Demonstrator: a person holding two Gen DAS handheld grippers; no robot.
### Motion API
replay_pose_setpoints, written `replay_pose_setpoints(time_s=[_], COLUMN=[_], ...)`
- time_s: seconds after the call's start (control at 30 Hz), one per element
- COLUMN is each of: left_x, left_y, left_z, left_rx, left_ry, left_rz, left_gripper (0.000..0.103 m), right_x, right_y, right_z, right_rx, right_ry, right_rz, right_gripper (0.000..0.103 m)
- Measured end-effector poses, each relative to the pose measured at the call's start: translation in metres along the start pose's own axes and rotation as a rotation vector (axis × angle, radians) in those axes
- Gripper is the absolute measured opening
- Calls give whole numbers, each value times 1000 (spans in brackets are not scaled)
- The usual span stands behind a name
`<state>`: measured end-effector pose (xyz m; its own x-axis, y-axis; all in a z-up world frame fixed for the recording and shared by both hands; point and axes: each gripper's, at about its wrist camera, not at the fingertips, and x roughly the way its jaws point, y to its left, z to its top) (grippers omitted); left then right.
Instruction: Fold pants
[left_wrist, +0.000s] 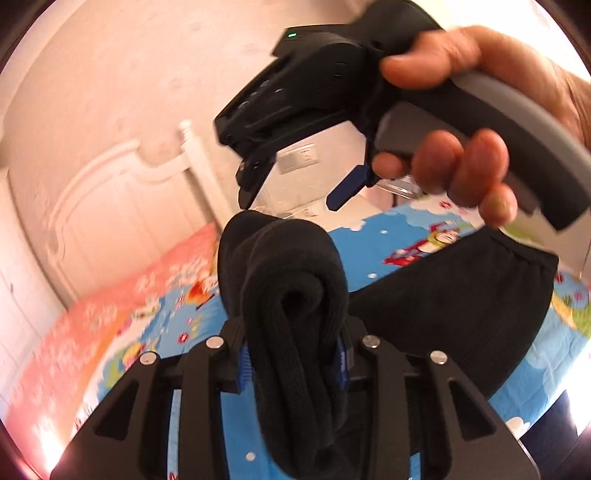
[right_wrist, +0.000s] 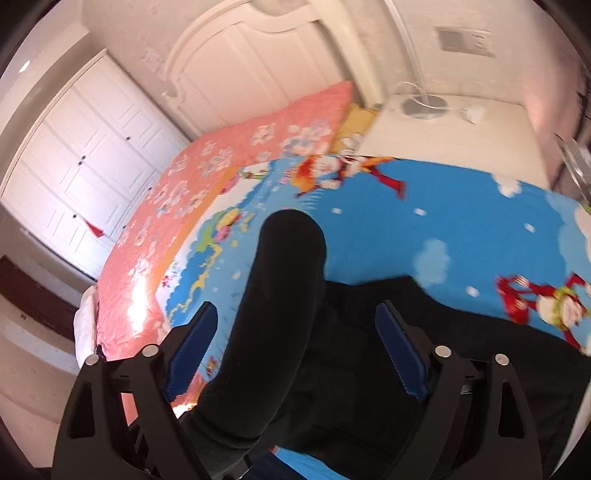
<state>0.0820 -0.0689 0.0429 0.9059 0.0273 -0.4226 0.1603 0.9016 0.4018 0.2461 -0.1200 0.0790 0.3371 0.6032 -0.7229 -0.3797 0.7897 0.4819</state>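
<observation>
The black pants (left_wrist: 295, 295) are bunched in a thick fold and clamped between the blue pads of my left gripper (left_wrist: 293, 363), lifted above the bed. More of the pants (left_wrist: 454, 306) lie on the blue cartoon sheet (left_wrist: 388, 240) to the right. My right gripper (left_wrist: 295, 192) hangs above in a person's hand, its fingers apart. In the right wrist view the right gripper (right_wrist: 295, 350) is open, its blue pads (right_wrist: 400, 354) standing apart on either side of a raised fold of the black pants (right_wrist: 291, 295), not touching it.
The bed has a pink floral quilt (right_wrist: 207, 192) on the left and a white headboard (right_wrist: 236, 70) behind. White wardrobe doors (right_wrist: 85, 155) stand at the left. A white floor (right_wrist: 454, 133) with a fan base lies beyond the bed.
</observation>
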Motion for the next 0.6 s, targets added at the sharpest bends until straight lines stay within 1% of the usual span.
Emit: replay_pose_setpoints(time_s=[0.03,0.07,0.17,0.23,0.3,0.33,0.37,0.4,0.43,0.47,0.5,0.53,0.57,0.6], left_x=[3,3,7,12,22,26,32,36,35,40,43,43,43,42], left_y=[-12,-33,-84,-121,-152,-164,-181,-199,-213,-225,-234,-237,-241,-243], left_z=[3,7,17,22,17,15,10,5,0,-9,-20,-28,-37,-45], left_rx=[32,71,171,247,322,346,381,415,435,466,496,512,535,563], left_ry=[-9,-21,-51,-64,-72,-70,-66,-58,-56,-67,-86,-99,-128,-155], left_rz=[2,-2,-10,-25,-35,-44,-52,-58,-55,-33,-12,-6,1,9], left_gripper=[33,33,33,33,33,33,33,33,33,34,37,40,49,62], right_x=[-10,-19,-39,-45,-50,-51,-50,-48,-47,-47,-44,-41,-38,-35], right_y=[-17,-35,-83,-108,-134,-150,-164,-179,-189,-198,-205,-211,-215,-217], right_z=[-3,-7,-20,-29,-38,-45,-51,-59,-65,-72,-79,-86,-93,-98], right_rx=[27,62,142,164,189,210,231,256,267,268,267,261,254,249], right_ry=[-10,-20,-23,-12,-16,-19,-21,-23,-22,-16,-6,7,17,24], right_rz=[-5,-3,33,54,28,11,-2,-22,-49,-73,-104,-139,-153,-151], right_gripper=[87,87,87,87,86,83,76,72,72,72,72,72,72,72])
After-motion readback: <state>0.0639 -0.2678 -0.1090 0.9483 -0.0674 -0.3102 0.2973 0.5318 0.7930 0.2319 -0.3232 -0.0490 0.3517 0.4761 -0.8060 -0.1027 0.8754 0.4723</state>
